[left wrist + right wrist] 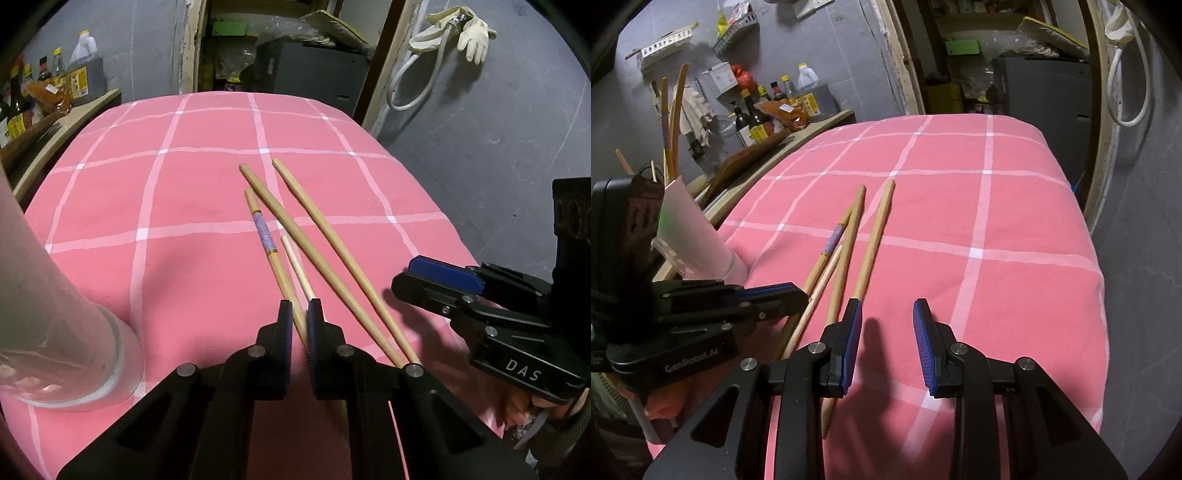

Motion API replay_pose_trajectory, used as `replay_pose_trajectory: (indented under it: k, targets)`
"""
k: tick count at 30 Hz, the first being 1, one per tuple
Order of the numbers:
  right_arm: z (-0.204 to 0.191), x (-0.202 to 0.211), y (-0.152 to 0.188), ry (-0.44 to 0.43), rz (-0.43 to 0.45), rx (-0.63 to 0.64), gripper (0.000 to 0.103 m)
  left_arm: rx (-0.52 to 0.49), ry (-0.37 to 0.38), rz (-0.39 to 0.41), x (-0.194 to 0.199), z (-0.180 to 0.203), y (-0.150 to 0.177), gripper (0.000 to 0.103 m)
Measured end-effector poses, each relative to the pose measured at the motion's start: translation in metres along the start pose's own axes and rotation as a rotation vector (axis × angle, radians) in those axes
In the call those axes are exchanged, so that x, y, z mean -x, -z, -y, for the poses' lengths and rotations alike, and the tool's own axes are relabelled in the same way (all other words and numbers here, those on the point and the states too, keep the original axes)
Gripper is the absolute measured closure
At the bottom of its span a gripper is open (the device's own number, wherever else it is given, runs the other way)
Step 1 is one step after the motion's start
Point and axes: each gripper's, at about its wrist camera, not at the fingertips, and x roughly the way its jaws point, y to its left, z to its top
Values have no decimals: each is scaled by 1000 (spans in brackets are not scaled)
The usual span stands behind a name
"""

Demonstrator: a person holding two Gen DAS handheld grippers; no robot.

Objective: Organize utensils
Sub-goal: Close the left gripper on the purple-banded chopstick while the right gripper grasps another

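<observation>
Chopsticks [295, 229] lying loose on pink checked cloth [147, 192], left gripper [300, 321] clamped on the near ends of two of them, right gripper [886, 332] apart and empty, white holder [698, 236] at left

dim, sharp fisheye views, dark curved corners, soft shadows on the pink cloth [184, 258].

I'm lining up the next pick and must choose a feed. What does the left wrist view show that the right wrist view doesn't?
Left wrist only: the left tool shut on two chopsticks, and a glove on the wall. Right wrist only: the right tool open over bare cloth, and chopsticks standing in the white holder. Both: two long chopsticks on the pink checked cloth.
</observation>
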Motion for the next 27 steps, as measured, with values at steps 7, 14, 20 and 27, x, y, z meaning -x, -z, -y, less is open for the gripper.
replay_pose_trajectory:
  k: [7,14,20,27]
  targets:
    - [-7,-10,-7,-28,-31,15,76,6,-5,-10,7,-4,5,97]
    - [-13,-30,-14,24,-113,38,78,-27,-10,-27,10,-3,8,97]
    - [-23,-43,-26,96,-181,90,78,-29,3,-59,5,-3,11,94]
    - [-13,-44,-32,105,-207,-9,98,-6,5,-67,7,-5,12,95]
